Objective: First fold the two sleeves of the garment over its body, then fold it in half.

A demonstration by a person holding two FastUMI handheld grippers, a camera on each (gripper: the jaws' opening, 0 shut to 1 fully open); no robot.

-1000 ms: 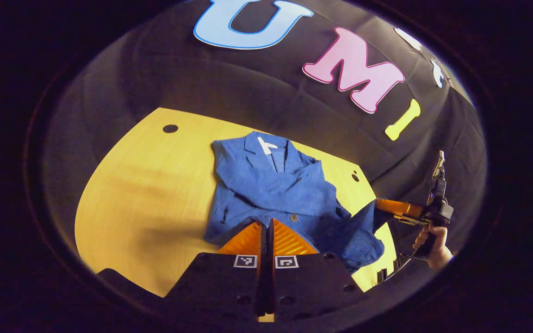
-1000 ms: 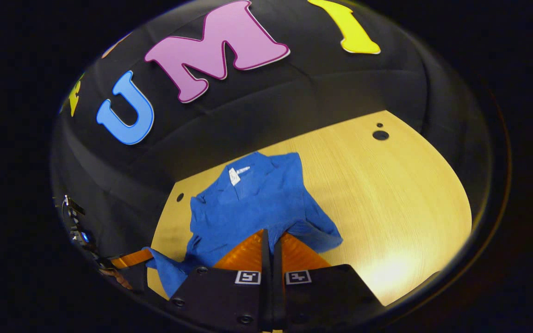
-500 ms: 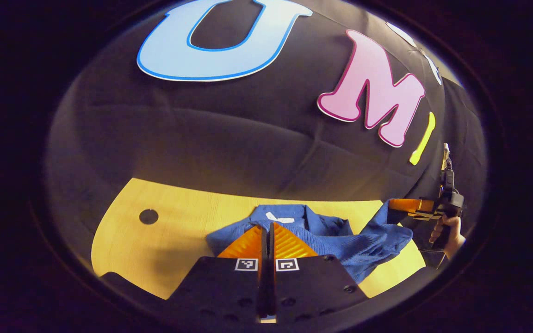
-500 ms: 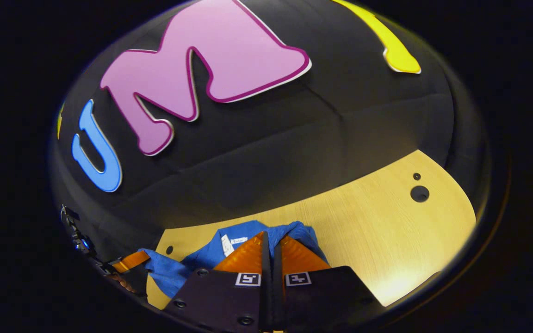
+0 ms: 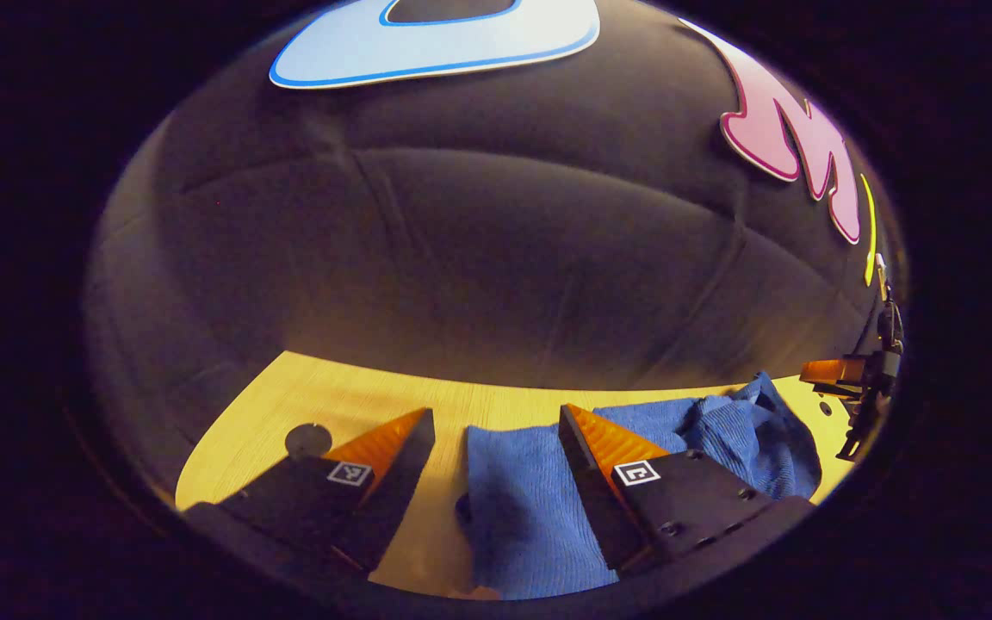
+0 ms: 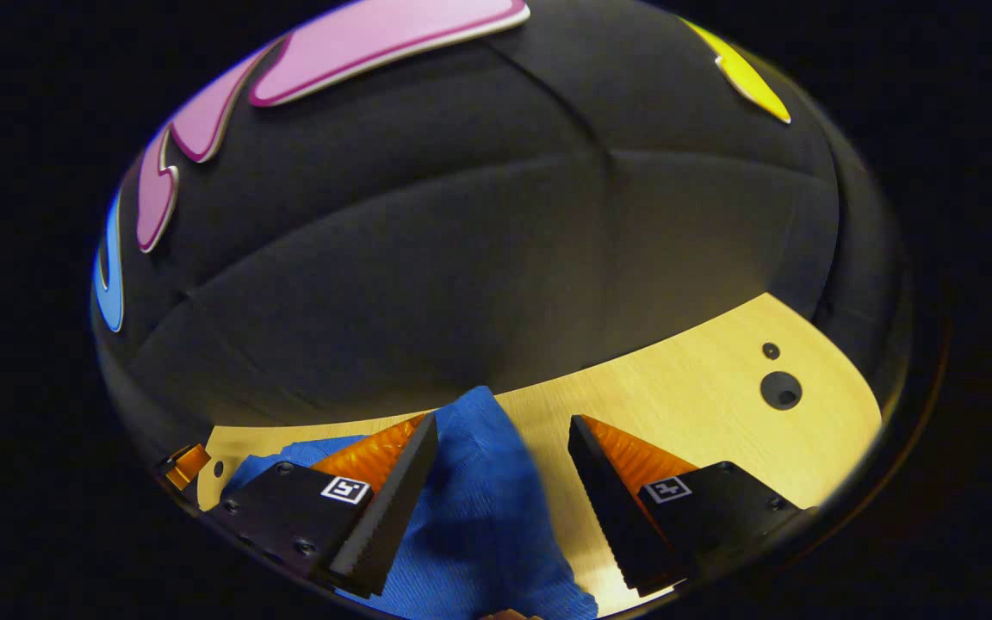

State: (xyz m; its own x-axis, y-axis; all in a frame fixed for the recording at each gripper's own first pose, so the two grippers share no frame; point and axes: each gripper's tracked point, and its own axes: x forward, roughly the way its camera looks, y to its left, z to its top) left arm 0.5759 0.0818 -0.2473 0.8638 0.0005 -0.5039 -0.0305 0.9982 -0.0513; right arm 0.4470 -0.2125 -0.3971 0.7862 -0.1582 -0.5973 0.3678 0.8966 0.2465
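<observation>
Both tools spread wide over blue garment on wooden table; black cloth wall behind.

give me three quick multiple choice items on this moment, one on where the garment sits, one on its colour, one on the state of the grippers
1. Where does the garment lie?
A. on the wooden table
B. on the floor
C. on a chair

2. What colour is the garment?
A. red
B. blue
C. white

3. How do the left gripper and the right gripper stand?
A. both shut on cloth
B. one open, one shut
C. both open

Answers: 1 A, the cloth rests on the light wood; 2 B, the knit is blue in both views; 3 C, each pair of fingers stands spread with cloth between them.
</observation>
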